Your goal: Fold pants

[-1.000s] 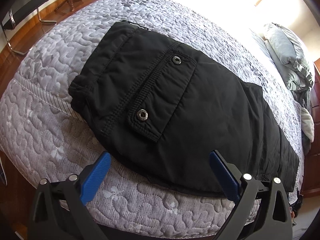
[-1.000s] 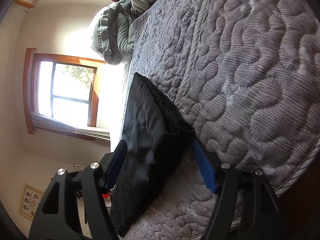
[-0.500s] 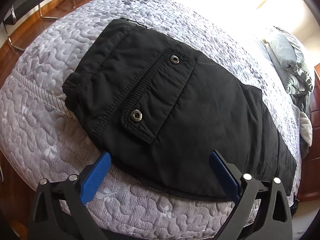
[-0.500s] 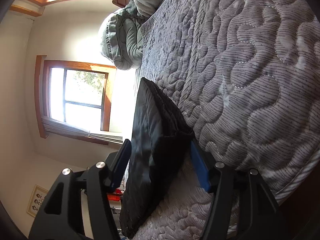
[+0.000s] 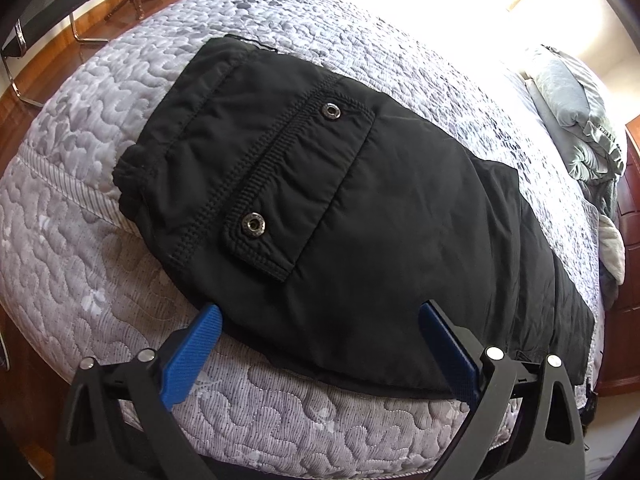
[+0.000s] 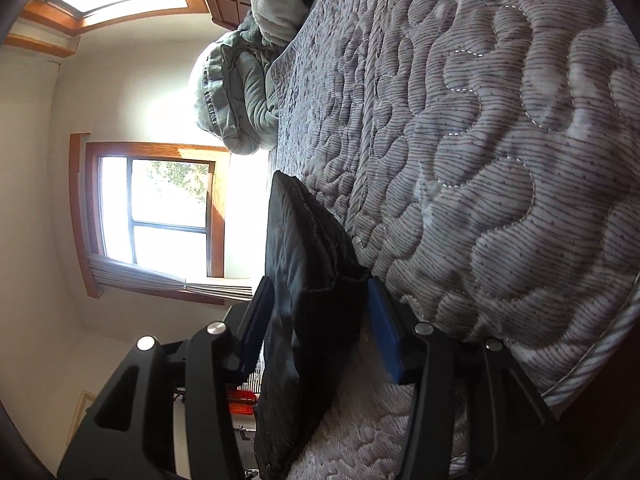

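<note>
Black padded pants (image 5: 360,216) lie flat on the grey quilted mattress (image 5: 100,280), waistband at the left, a snap-button pocket facing up, legs running right. My left gripper (image 5: 320,320) is open, its blue fingers (image 5: 192,352) straddling the pants' near edge at the seat. In the right wrist view, turned on its side, the leg end of the pants (image 6: 308,280) sits between the open fingers of my right gripper (image 6: 320,296). The jaws stand on either side of the hem, with a small gap to the fabric.
A grey-green duvet (image 5: 576,120) is bunched at the head of the bed, also in the right wrist view (image 6: 236,100). A black chair (image 5: 44,4) and wooden floor lie beyond the bed's left end. A window (image 6: 160,220) faces the right gripper.
My right gripper has moved forward around the leg end and its jaws have narrowed. My left gripper has crept slightly closer to the pants' near edge.
</note>
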A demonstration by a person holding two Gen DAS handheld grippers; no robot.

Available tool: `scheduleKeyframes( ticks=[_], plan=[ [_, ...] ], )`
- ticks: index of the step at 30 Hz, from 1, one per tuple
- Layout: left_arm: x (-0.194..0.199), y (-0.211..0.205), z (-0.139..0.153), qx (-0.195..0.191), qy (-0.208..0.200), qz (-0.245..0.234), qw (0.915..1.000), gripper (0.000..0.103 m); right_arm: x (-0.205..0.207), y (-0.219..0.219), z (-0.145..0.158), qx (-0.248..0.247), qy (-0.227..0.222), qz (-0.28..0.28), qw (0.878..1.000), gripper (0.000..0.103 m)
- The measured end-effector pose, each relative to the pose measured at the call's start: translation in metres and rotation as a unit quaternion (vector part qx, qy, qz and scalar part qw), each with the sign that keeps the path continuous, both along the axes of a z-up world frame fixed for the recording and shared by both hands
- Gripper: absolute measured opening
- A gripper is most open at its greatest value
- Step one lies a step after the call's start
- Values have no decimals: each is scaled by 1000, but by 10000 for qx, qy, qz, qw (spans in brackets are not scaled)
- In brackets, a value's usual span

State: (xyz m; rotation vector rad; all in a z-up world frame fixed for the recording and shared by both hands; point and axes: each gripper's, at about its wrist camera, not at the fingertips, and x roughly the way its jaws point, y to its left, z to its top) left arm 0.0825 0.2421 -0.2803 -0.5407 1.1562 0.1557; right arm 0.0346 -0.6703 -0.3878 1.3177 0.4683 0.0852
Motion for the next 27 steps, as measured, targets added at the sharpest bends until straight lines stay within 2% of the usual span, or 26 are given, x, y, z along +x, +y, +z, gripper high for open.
scheduleKeyframes(
  ticks=[2, 4, 6, 8, 10, 15, 17, 20, 24, 27],
  plan=[
    [-1, -1, 3, -6, -44, -32, 10000, 99, -5, -3, -5, 58, -35, -52, 10000, 46],
    [-1, -2, 5, 22, -57, -86, 9999, 99, 0, -1, -3, -97, 60, 89, 9999, 47],
    [0, -2, 5, -21, -45, -89, 9999, 99, 9, 1, 4, -100, -13, 289, 9995, 63],
    [2, -3, 4, -141, -54, -91, 9998, 99, 21, 5, 14, -143, -73, 495, 9986, 91],
    [3, -6, 1, -223, -46, -98, 9997, 99, 33, 11, 21, -350, 57, 622, 9974, 97],
    [2, -9, -1, -236, -30, -95, 9997, 99, 36, 36, 24, -587, -136, 1077, 9924, 98],
    [1, -10, -2, -228, -15, -75, 9997, 99, 36, 38, 24, -671, -136, 1055, 9921, 98],
    [0, -9, -1, -245, -19, -66, 9997, 99, 40, 28, 22, -142, -418, 883, 9951, 98],
    [1, -14, 5, -229, -101, -145, 9996, 99, 56, 22, 31, 328, -918, 923, 9910, 96],
    [1, -13, 7, -205, -119, -168, 9996, 99, 57, 20, 19, 452, -874, 858, 9914, 92]
  ],
)
